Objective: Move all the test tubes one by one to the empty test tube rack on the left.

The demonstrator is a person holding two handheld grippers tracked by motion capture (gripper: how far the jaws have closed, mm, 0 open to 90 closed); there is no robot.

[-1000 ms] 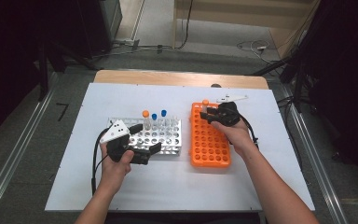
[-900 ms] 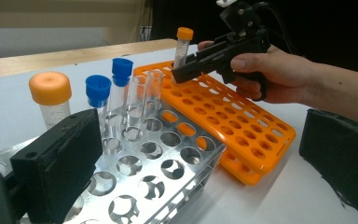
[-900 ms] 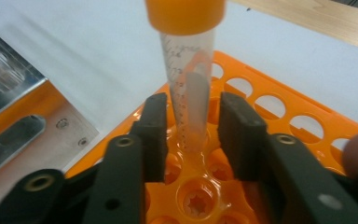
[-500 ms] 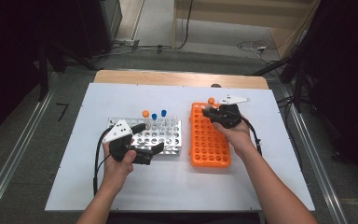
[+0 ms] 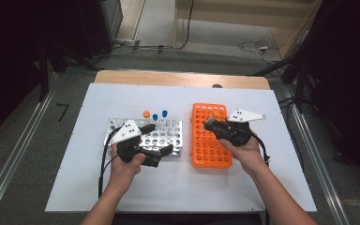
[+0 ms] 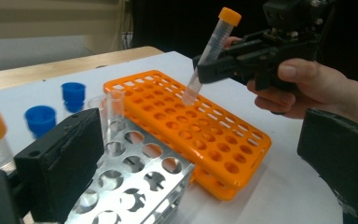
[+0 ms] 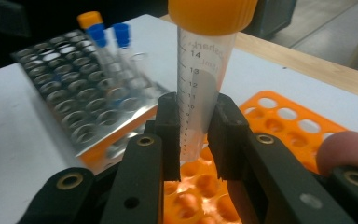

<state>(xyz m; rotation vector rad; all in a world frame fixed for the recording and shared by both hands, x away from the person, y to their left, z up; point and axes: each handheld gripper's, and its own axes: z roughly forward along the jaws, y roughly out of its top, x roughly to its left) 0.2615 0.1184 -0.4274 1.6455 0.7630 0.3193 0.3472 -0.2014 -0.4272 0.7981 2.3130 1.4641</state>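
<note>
Currently:
Right gripper [image 7: 193, 135]: clamping the orange-capped tube [image 7: 205, 79] above the orange rack [image 5: 209, 136].
Left gripper [image 5: 157, 140]: jaws spread, empty.
Advice: keeping tube upright aids insertion.

White tabletop [image 5: 122, 98] on wooden table [image 5: 178, 78]; grey floor [image 5: 159, 28]; cables [image 5: 243, 46]; dark surroundings.

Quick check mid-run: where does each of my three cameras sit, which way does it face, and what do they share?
High view: above the near table edge, looking forward and down; both forearms, left claw and right claw.
Left gripper view: on the left claw, facing the orange rack; own jaws, opposite hand.
Right gripper view: on the right claw, facing the metal rack; own jaws.
Shared: the orange-capped tube.
</note>
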